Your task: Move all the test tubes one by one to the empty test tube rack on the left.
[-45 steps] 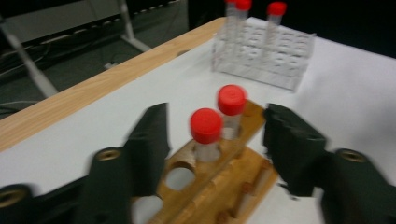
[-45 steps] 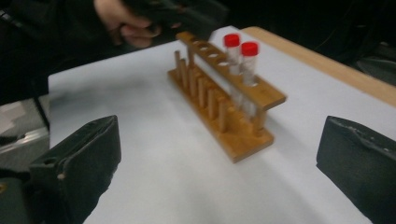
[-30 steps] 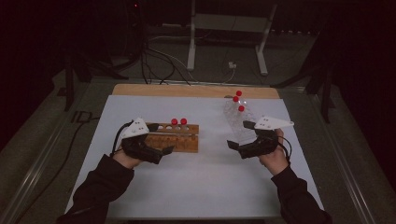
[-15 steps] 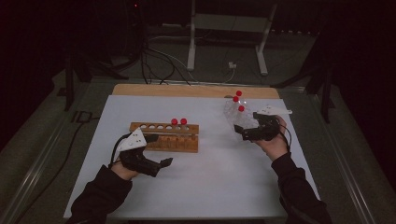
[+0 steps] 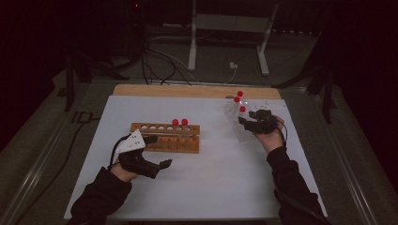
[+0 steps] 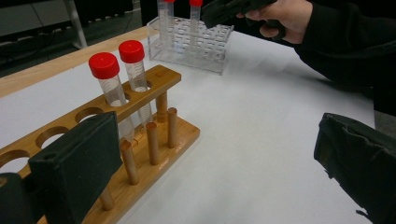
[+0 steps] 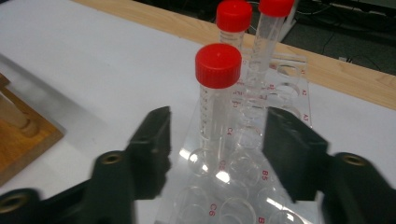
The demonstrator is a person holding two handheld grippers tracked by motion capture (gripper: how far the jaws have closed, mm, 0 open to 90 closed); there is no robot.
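The nearest tube [image 7: 217, 102] stands upright in the clear rack [image 7: 261, 186], at the far right of the desk [image 5: 211, 187]. It is a transparent plastic tube with printed graduation marks down its side and a red screw cap, and it appears empty. Two more red-capped tubes [image 7: 254, 28] stand behind it in the same rack.

The right tongs [image 7: 217, 140] bracket this tube about halfway up. Its jaws have just been closing and now stand partly open on either side of the tube, with a gap on each side, so nothing is gripped.

The main risk seems to be an off-centre close: if one pad meets the tube first, it could tip the tube in its hole or nudge the light rack across the desk. A slick, round wall could also slip between the pads when lifted.

Further left, the wooden rack [image 5: 166, 137] holds two red-capped tubes [image 6: 119, 74] at one end, with its other holes empty. The left tongs [image 5: 157, 165] hovers just in front of that rack, jaws wide apart and holding nothing.
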